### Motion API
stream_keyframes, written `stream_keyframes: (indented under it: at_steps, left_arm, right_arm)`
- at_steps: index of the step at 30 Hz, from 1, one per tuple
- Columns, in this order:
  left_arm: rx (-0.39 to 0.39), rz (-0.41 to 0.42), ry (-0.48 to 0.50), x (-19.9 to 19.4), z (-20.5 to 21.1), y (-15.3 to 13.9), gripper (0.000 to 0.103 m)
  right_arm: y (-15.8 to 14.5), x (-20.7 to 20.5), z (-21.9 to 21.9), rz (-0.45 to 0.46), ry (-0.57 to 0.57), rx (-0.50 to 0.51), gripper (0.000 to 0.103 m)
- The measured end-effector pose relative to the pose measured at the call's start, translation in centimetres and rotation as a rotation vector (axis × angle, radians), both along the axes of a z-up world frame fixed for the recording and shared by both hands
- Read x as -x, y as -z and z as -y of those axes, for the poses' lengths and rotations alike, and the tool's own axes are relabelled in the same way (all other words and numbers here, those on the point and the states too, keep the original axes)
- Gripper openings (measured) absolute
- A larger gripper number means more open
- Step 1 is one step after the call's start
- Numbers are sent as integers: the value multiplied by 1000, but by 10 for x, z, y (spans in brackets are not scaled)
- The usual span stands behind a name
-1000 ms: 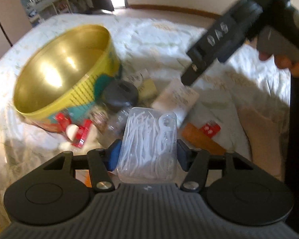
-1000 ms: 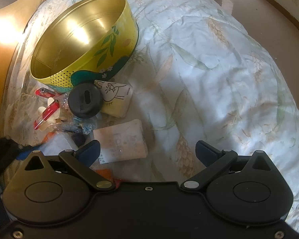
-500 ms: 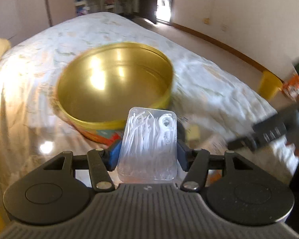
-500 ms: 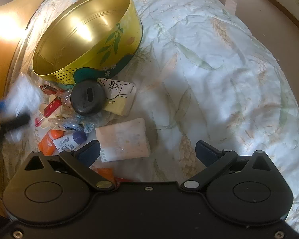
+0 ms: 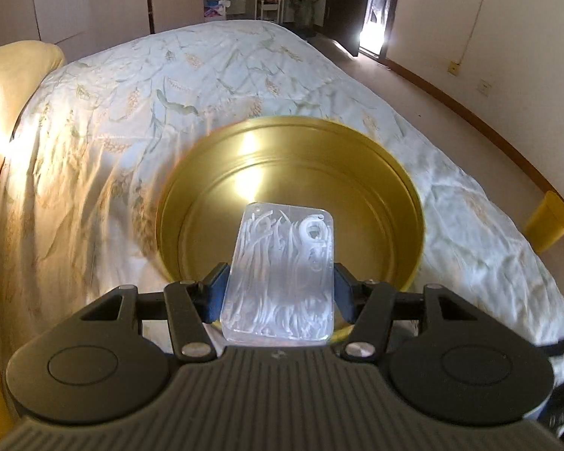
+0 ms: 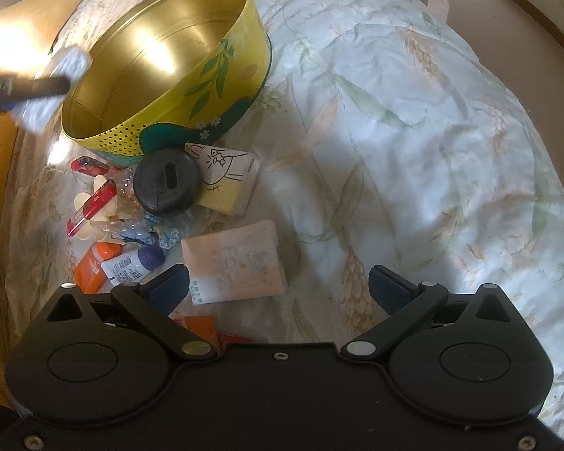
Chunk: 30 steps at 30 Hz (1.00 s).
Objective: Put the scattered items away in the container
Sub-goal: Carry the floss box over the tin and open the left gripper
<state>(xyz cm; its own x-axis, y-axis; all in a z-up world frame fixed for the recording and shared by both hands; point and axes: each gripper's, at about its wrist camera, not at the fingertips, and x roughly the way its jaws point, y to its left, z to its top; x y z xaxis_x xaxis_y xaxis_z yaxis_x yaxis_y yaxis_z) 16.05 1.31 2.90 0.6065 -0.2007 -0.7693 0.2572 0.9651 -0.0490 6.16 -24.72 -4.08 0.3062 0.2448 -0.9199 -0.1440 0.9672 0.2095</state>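
Note:
My left gripper (image 5: 280,289) is shut on a clear plastic box of white floss picks (image 5: 282,274) and holds it over the near rim of the round yellow tin (image 5: 289,143), whose gold inside is bare. In the right wrist view the tin (image 6: 176,71) stands at upper left, with the left gripper and box (image 6: 56,75) blurred at its left rim. My right gripper (image 6: 278,285) is open and empty above a pink tissue pack (image 6: 233,263). A black round case (image 6: 167,182), a rabbit notepad (image 6: 229,180), red clips (image 6: 94,206) and tubes (image 6: 131,263) lie scattered beside the tin.
Everything lies on a bed with a pale leaf-print sheet (image 6: 413,131). A yellow pillow (image 5: 15,75) is at the left. An orange packet (image 6: 203,327) lies under my right gripper. A yellow bin (image 5: 545,221) stands on the floor at right.
My left gripper carried the floss pick box up from the pile and over the tin's rim. My right gripper drifted slightly closer to the tissue pack, still open.

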Motion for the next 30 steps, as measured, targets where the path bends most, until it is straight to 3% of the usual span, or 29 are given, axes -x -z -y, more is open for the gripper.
stream_keyframes:
  at_steps: [11, 12, 15, 18, 25, 27, 30]
  left_arm:
    - [-44, -36, -44, -46, 18, 29, 61]
    - [-48, -45, -43, -48, 20, 32, 63]
    - [-43, -57, -62, -53, 18, 39, 81]
    - [-33, -65, -65, -50, 12, 41, 90]
    - [-131, -138, -40, -41, 6, 62, 89]
    - [-141, -146, -6, -36, 10, 68, 90]
    - [-220, -173, 55, -20, 31, 73, 89]
  right_arm:
    - [4, -2, -6, 19, -34, 20, 102]
    - [5, -2, -6, 17, -35, 21, 102]
    - [8, -3, -7, 11, -38, 23, 102]
    - [9, -4, -7, 6, -39, 20, 102]
    - [10, -6, -8, 6, -44, 16, 102]
    - [10, -6, -8, 3, -43, 19, 102]
    - [11, -7, -7, -3, -37, 24, 102]
